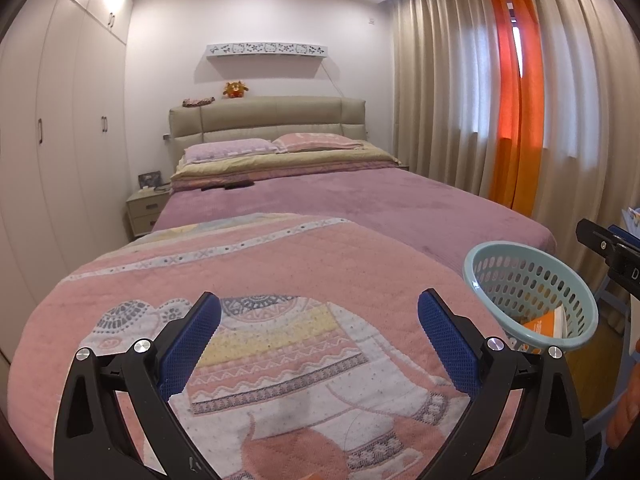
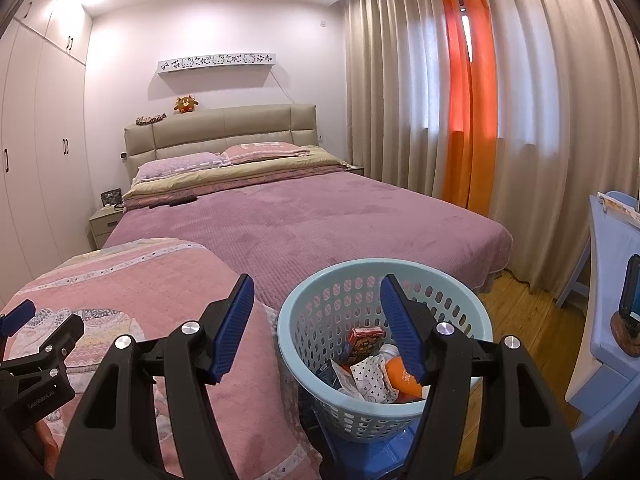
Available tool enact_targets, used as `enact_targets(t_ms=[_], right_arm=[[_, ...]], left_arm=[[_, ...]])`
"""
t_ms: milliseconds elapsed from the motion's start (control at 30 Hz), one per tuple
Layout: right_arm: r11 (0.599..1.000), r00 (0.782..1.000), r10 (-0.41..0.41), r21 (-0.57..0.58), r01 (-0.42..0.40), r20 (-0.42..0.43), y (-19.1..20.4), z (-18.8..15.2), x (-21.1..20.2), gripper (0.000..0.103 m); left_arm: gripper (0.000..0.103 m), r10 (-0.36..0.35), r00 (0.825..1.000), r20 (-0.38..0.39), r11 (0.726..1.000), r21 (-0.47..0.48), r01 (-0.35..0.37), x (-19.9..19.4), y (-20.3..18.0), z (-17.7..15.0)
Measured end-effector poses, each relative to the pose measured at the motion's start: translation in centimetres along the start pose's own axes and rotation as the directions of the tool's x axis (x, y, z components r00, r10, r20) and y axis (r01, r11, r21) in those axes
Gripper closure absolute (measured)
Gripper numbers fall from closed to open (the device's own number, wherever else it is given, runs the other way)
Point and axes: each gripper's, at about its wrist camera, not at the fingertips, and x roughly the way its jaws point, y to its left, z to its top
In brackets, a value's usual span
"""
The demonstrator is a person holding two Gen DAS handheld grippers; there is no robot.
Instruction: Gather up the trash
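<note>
We hold both tools over the foot of a bed (image 1: 400,204), and neither grips anything. The left tool (image 1: 320,312) hangs with its blue pads wide apart above a pink elephant-patterned quilt (image 1: 280,264). The right tool (image 2: 316,300) also stands open, one finger over the quilt's edge, the other over a pale blue basket (image 2: 296,312) just beside the bed's corner.

The collected trash (image 2: 372,364) lies in the basket: a red carton, a dotted wrapper, something orange, partly hidden behind the right tool's finger. What the basket stands on is a blue surface we cannot make out, cut off by the tool.

Bare wooden floor (image 2: 520,304) opens between the bed, the curtains (image 2: 400,100) and a blue counter (image 2: 608,280) cropped at the right edge. Small dark items near the pillows (image 1: 248,148) are too small to tell.
</note>
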Motion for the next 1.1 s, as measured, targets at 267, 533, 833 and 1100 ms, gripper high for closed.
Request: enact_targets(t_ms=[267,533,833,1100], right_arm=[[1.000,1.000,0.000,-0.001,0.000,-0.003,0.12,-0.07,0.00,0.041],[1.000,1.000,0.001,0.001,-0.001,-0.003,0.14,-0.06,-0.03,0.041],[1.000,1.000,0.000,0.000,0.000,-0.004,0.14,-0.06,0.09,0.041],[1.000,1.000,0.001,0.001,-0.001,-0.005,0.15,-0.05,0.08,0.041]], left_arm=[[0.007,0.000,1.000,-0.001,1.000,-0.001,0.000,-0.01,-0.03,0.03],[0.007,0.000,1.000,-0.001,1.000,-0.002,0.000,0.00,-0.04,-0.01],[0.007,-0.001,1.000,-0.002,1.000,-0.002,0.001,0.01,0.02,0.03],[0.007,0.003,1.000,-0.004,1.000,-0.004,-0.003,0.05,-0.13,-0.16]])
